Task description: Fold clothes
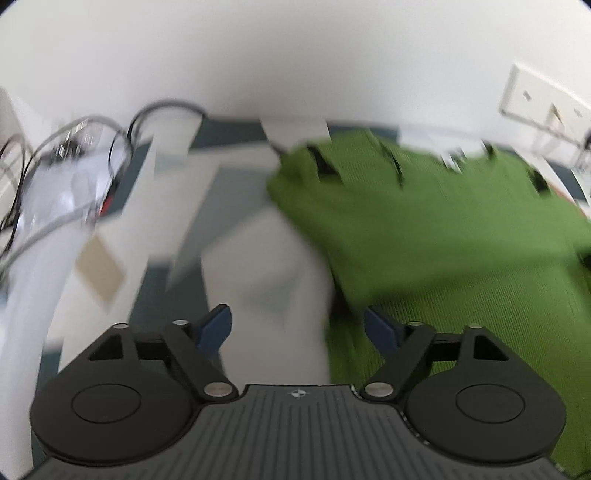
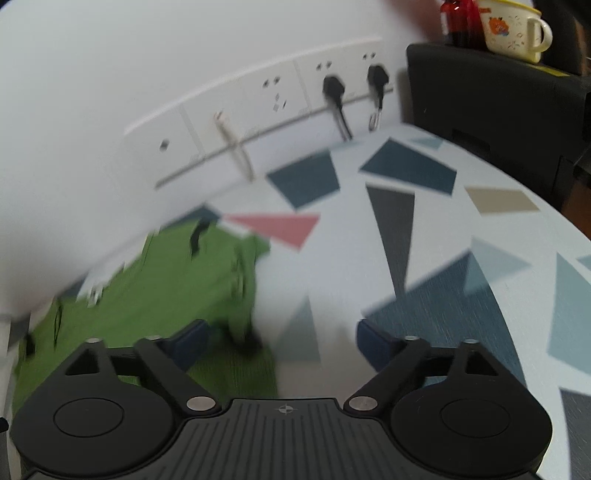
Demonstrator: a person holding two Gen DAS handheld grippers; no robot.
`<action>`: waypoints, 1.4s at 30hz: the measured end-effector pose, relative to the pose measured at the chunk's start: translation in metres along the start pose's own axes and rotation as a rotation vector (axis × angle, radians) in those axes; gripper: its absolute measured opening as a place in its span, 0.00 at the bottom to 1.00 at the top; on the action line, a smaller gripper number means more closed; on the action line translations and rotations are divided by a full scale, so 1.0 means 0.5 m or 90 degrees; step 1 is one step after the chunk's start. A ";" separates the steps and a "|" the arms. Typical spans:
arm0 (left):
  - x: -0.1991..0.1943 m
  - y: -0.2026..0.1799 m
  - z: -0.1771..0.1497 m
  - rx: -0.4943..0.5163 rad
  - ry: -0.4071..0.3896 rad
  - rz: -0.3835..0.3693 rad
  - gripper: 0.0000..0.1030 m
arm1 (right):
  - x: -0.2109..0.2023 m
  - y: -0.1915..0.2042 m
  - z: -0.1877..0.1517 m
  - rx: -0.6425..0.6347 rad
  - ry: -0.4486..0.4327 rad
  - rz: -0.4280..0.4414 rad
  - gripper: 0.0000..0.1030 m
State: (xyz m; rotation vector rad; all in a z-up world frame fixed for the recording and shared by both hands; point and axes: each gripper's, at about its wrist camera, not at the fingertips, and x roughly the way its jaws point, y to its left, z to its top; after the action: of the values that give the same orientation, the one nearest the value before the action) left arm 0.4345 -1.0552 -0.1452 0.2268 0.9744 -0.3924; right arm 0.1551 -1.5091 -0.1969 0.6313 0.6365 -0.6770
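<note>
In the left wrist view we find the left gripper (image 1: 297,330) lowest in frame, its blue-padded jaws spread wide with nothing between them. Just beyond, the green knitted garment with dark belt loops (image 1: 436,236) fills the right half, lying on the white tabletop with coloured geometric shapes (image 1: 258,266). In the right wrist view the right gripper (image 2: 282,341) likewise stands wide and empty; the garment (image 2: 147,295) lies at lower left. At upper right we note a cream mug (image 2: 513,27) on a black box (image 2: 491,96).
</note>
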 end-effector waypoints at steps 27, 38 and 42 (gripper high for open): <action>-0.106 -0.081 -0.273 0.043 0.052 -0.033 1.00 | -0.176 -0.047 -0.271 -0.325 0.167 0.008 0.99; -0.164 -0.087 -0.303 0.053 0.037 -0.072 0.07 | -0.230 -0.075 -0.283 -0.277 0.140 0.083 0.06; -0.204 -0.075 -0.343 0.040 0.031 -0.078 0.06 | -0.258 -0.103 -0.286 -0.224 0.147 0.104 0.05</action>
State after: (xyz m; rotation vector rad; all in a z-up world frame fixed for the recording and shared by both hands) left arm 0.2379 -1.0052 -0.1539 0.2352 1.0271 -0.5321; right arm -0.0066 -1.3939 -0.2135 0.4290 0.8847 -0.3289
